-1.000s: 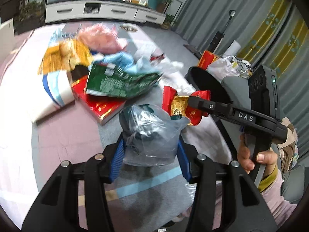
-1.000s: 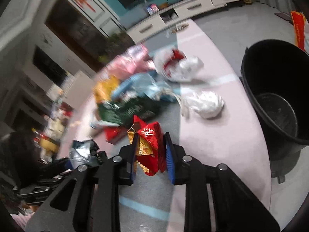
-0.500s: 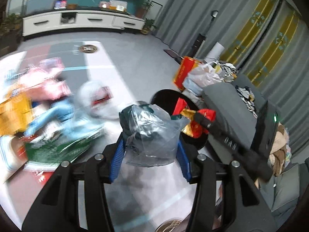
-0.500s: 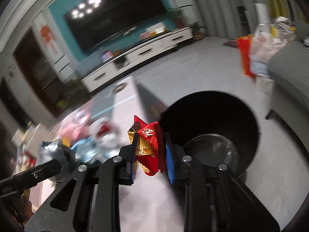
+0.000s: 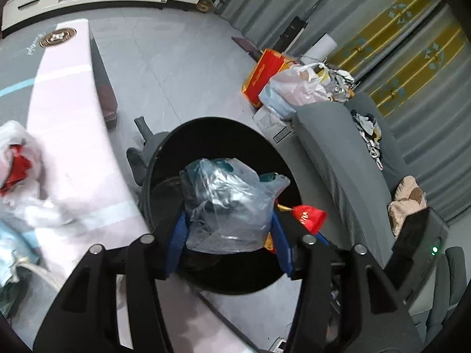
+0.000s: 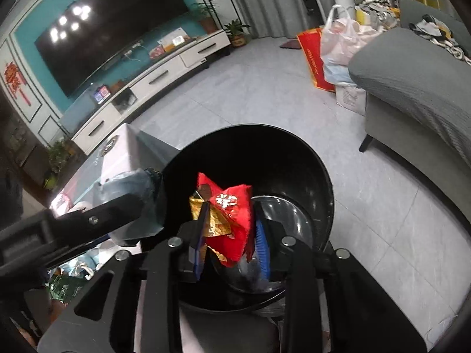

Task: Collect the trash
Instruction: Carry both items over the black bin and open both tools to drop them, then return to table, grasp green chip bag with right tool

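My left gripper [image 5: 229, 241] is shut on a crumpled clear plastic bag [image 5: 229, 206] and holds it over the open black trash bin [image 5: 217, 135]. My right gripper [image 6: 231, 244] is shut on a red and gold snack wrapper [image 6: 226, 214] above the same bin [image 6: 265, 147]. The wrapper's red tip [image 5: 309, 216] shows to the right of the bag in the left wrist view. The left gripper with its bag [image 6: 129, 200] shows at the left in the right wrist view.
The pink and grey table [image 5: 67, 123] lies left of the bin with more trash bags [image 5: 17, 161] on it. A grey sofa [image 6: 418, 88] stands to the right. Bags and a red box [image 5: 265, 73] sit on the floor behind the bin.
Both grippers have swung from over the table's trash pile to the right, to above the black bin, each still holding its piece of trash.
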Demonstrator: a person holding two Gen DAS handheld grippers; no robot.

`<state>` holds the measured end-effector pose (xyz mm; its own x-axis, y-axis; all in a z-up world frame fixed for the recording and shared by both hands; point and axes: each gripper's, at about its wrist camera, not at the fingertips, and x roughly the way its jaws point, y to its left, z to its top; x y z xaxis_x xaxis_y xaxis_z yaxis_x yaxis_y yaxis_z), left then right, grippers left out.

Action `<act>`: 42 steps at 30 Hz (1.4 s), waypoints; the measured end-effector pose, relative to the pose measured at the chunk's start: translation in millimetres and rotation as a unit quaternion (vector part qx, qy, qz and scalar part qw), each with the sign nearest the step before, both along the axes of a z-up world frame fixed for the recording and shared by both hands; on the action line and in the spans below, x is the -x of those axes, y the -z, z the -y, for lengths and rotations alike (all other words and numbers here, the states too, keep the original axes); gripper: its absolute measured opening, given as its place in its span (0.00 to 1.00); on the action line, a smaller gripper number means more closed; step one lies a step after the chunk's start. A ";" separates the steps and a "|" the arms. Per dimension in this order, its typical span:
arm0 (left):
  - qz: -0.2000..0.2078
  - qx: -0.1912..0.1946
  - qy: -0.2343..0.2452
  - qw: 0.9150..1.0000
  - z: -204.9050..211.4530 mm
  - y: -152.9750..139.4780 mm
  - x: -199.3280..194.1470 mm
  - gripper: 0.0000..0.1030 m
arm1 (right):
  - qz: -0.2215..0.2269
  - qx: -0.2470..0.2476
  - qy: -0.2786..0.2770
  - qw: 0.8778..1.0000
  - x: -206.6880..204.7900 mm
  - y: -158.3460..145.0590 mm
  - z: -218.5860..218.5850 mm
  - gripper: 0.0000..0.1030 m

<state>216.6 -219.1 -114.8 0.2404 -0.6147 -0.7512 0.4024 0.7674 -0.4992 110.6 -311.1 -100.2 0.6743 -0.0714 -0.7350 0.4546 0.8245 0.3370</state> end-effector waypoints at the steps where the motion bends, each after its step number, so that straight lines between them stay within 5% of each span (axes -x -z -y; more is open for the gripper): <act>1: -0.004 -0.002 -0.001 1.000 3.3 4.5 -2.6 0.55 | -0.004 -0.005 0.001 1.000 -2.8 2.2 3.0 0.36; 5: -0.011 -0.006 0.002 1.000 13.1 14.7 -9.2 0.70 | -0.018 -0.011 0.004 1.000 -4.7 6.3 2.8 0.40; 11: -0.018 -0.021 0.005 1.000 20.2 21.8 -15.9 0.75 | -0.022 -0.014 0.007 1.000 -4.5 7.1 4.2 0.47; 27: 0.071 -0.094 0.009 0.993 -6.3 -17.7 12.4 0.96 | -0.035 0.033 -0.006 0.999 -2.8 -4.5 -11.5 0.64; 37: 0.118 -0.126 -0.013 0.985 -68.2 -40.5 57.9 0.97 | -0.017 0.064 -0.010 0.998 12.4 -20.5 -26.3 0.70; 42: 0.118 -0.086 -0.044 0.988 -130.0 -52.0 81.8 0.97 | 0.006 0.048 -0.053 0.997 14.2 -27.2 -46.5 0.72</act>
